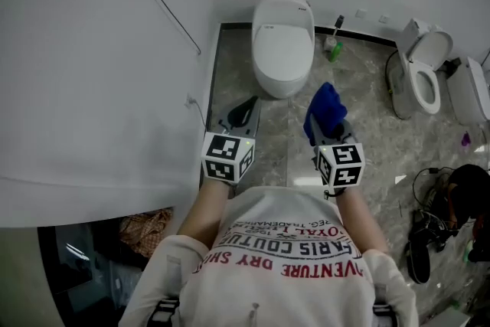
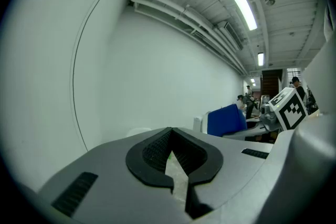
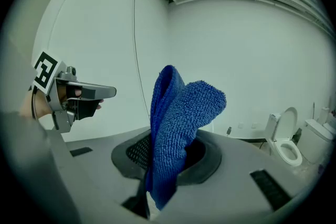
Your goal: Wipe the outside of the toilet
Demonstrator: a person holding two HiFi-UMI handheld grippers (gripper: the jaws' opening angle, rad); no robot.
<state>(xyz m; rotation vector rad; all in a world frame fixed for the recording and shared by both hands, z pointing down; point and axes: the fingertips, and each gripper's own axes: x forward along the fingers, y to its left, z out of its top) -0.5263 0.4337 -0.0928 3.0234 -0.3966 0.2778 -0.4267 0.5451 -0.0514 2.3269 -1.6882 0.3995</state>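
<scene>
The white toilet [image 1: 282, 42] stands with its lid closed against the far wall, ahead of both grippers. My right gripper [image 1: 329, 128] is shut on a blue cloth [image 1: 325, 108], which sticks up from its jaws about a hand's width short of the toilet's front. In the right gripper view the blue cloth [image 3: 178, 118] stands folded between the black pads of the right gripper [image 3: 168, 150]. My left gripper [image 1: 244, 111] hovers to the left of the toilet's front, jaws shut on nothing. The left gripper [image 2: 171, 138] shows only a thin slit between its pads.
A white partition wall [image 1: 92, 73] with a thin cable runs close along the left. A second toilet [image 1: 425, 76] with a raised lid stands at the right. A green-based brush [image 1: 334, 50] sits by the far wall. Black cables and gear [image 1: 429, 222] lie on the marble floor at the right.
</scene>
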